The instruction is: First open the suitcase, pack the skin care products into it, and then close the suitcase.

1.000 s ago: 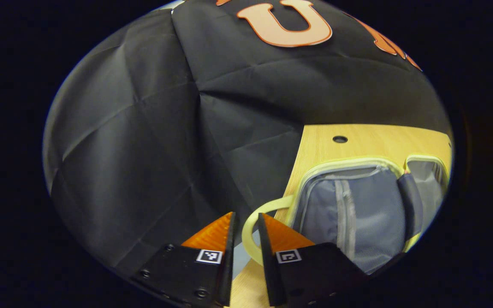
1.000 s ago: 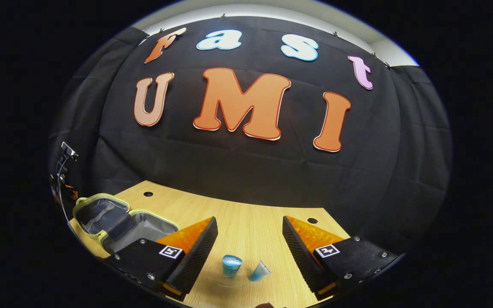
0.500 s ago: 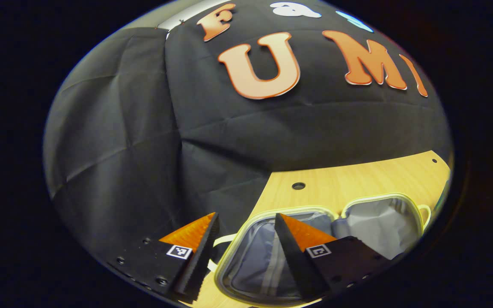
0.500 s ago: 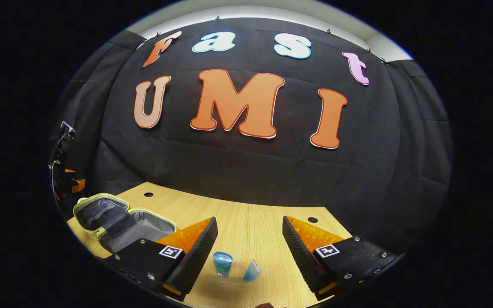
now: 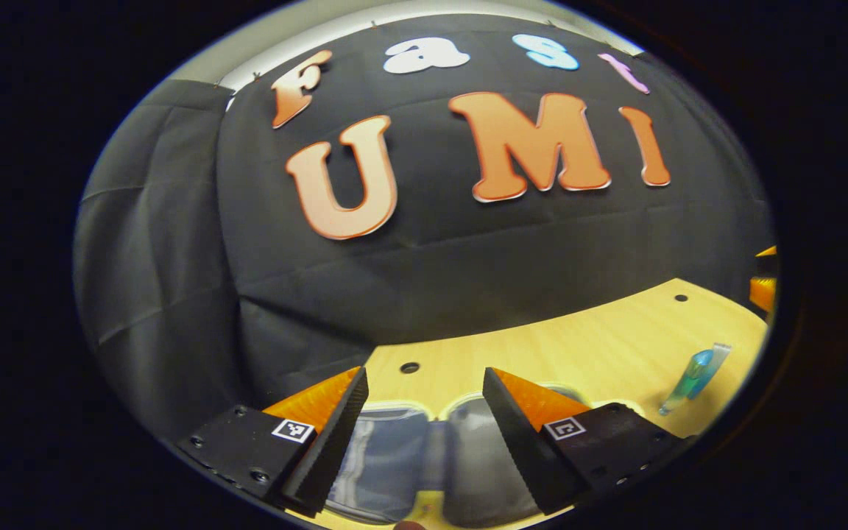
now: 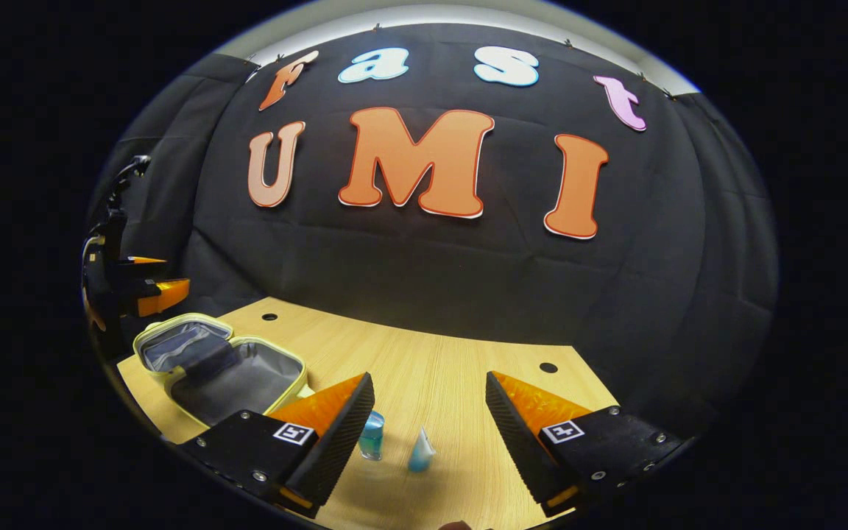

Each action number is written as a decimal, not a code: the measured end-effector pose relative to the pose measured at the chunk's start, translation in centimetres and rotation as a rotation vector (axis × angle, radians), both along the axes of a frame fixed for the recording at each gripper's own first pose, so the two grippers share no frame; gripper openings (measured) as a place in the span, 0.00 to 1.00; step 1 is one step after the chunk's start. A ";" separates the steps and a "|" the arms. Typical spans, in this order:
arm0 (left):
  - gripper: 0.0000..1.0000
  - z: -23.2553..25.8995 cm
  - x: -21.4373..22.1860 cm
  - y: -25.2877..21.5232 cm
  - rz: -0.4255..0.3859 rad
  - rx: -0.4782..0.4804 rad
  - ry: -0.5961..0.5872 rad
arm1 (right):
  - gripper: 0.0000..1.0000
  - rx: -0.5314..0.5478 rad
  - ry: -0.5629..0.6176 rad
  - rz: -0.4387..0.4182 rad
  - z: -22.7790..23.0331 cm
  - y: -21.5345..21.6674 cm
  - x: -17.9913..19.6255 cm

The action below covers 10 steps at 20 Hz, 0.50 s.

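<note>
Suitcase (image 6: 221, 366) lies open on your desk (image 6: 453, 383), below your left gripper (image 5: 424, 423), which gapes empty. Your right gripper (image 6: 430, 430), spread wide, hovers near the blue jar (image 6: 372, 435) and tube (image 6: 419, 450).

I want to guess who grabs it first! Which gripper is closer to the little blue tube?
Right. The right gripper hangs open just above the blue tube, which stands between its fingers. The left gripper hovers over the open suitcase, farther off.

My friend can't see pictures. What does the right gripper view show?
The right gripper hangs with open jaws over a wooden table, above two small blue skin care products. An open suitcase lies to the left.
</note>
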<state>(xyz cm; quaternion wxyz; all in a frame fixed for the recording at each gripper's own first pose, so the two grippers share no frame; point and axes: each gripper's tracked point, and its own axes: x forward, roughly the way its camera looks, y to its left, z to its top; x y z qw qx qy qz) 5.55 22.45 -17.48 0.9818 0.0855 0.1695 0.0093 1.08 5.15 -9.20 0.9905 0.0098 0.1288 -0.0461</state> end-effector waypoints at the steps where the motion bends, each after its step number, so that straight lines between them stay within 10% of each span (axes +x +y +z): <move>1: 0.97 0.2 -0.3 -2.1 -0.031 -0.010 -0.004 | 0.97 0.002 0.006 0.010 -0.3 -0.2 -0.2; 10: 0.98 -0.9 -3.0 -18.2 -0.279 -0.092 -0.001 | 0.97 0.024 0.067 0.086 -3.2 -1.3 -1.3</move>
